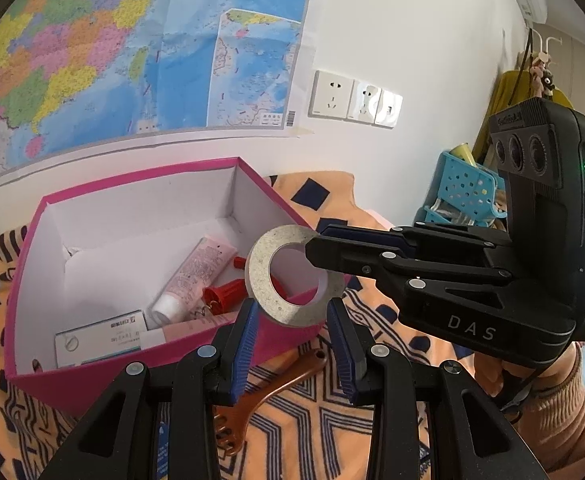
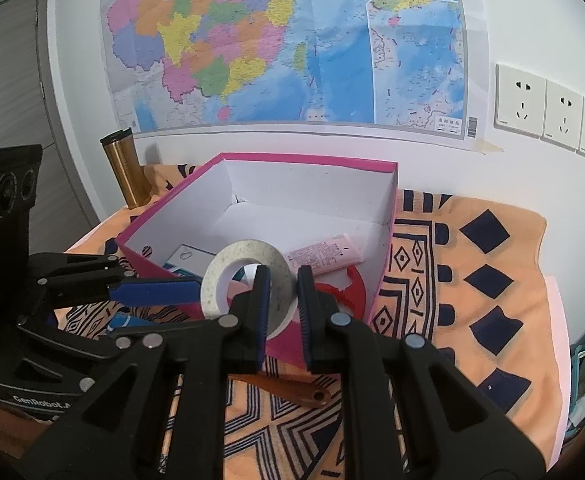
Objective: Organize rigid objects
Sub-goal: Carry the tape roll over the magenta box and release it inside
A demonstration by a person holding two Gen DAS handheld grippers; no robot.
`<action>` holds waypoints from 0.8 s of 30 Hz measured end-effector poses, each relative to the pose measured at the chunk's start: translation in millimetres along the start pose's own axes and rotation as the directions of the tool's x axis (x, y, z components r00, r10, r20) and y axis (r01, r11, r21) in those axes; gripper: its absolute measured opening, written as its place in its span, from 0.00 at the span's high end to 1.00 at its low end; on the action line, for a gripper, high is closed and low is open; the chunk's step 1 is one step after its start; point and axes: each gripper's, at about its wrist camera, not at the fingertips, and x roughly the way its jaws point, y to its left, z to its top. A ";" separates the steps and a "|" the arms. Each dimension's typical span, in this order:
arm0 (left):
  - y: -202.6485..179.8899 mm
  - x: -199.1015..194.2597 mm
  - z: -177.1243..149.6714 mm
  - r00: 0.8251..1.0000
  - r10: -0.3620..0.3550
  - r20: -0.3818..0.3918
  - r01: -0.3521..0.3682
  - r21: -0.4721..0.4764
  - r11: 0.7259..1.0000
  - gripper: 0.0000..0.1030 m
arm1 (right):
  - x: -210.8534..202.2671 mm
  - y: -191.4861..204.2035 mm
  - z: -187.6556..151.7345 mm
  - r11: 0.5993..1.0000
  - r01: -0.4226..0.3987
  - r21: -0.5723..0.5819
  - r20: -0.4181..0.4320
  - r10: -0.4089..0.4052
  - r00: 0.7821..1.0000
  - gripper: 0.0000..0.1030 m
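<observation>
A grey tape roll [image 1: 292,276] hangs over the near edge of the pink box [image 1: 140,184]. My right gripper [image 1: 312,246] is shut on the roll's rim; in the right wrist view its jaws [image 2: 283,304] pinch the roll [image 2: 248,284]. My left gripper [image 1: 292,344] is open and empty, just below the roll; it shows at the left in the right wrist view [image 2: 196,294]. The box [image 2: 312,164] holds a pink tube [image 1: 196,276], a red corkscrew [image 1: 224,294] and a white carton [image 1: 100,336]. A brown comb [image 1: 268,396] lies on the cloth in front of the box.
An orange patterned cloth [image 2: 472,280] covers the surface. A gold flask [image 2: 126,168] stands at the back left by the wall. A blue perforated basket [image 1: 464,188] sits at the right. A map and wall sockets [image 2: 548,112] are behind.
</observation>
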 end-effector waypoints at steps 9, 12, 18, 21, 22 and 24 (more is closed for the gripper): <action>4.0 8.6 7.2 1.000 0.011 -0.007 -0.011 -0.002 1.000 0.66 | 8.4 -6.4 6.4 1.000 0.006 0.009 -0.008 -0.005 1.000 0.85; 6.3 10.9 10.1 1.000 0.012 -0.008 -0.012 -0.006 1.000 0.66 | 11.5 -7.8 8.5 1.000 0.009 0.008 -0.010 -0.009 1.000 0.85; 11.8 17.2 15.6 1.000 0.010 -0.016 -0.011 -0.008 1.000 0.66 | 19.3 -13.4 12.8 1.000 0.007 0.018 -0.016 -0.007 1.000 0.85; 13.8 21.5 17.8 1.000 0.014 -0.020 -0.014 -0.010 1.000 0.66 | 23.3 -15.8 14.2 1.000 0.007 0.023 -0.021 -0.007 1.000 0.85; 14.2 22.9 18.6 1.000 0.015 -0.021 -0.016 -0.010 1.000 0.66 | 24.9 -16.6 15.0 1.000 0.010 0.023 -0.024 -0.009 1.000 0.85; 15.5 25.5 20.2 1.000 0.018 -0.023 -0.018 -0.012 1.000 0.66 | 27.4 -18.2 16.6 1.000 0.013 0.026 -0.026 -0.013 1.000 0.85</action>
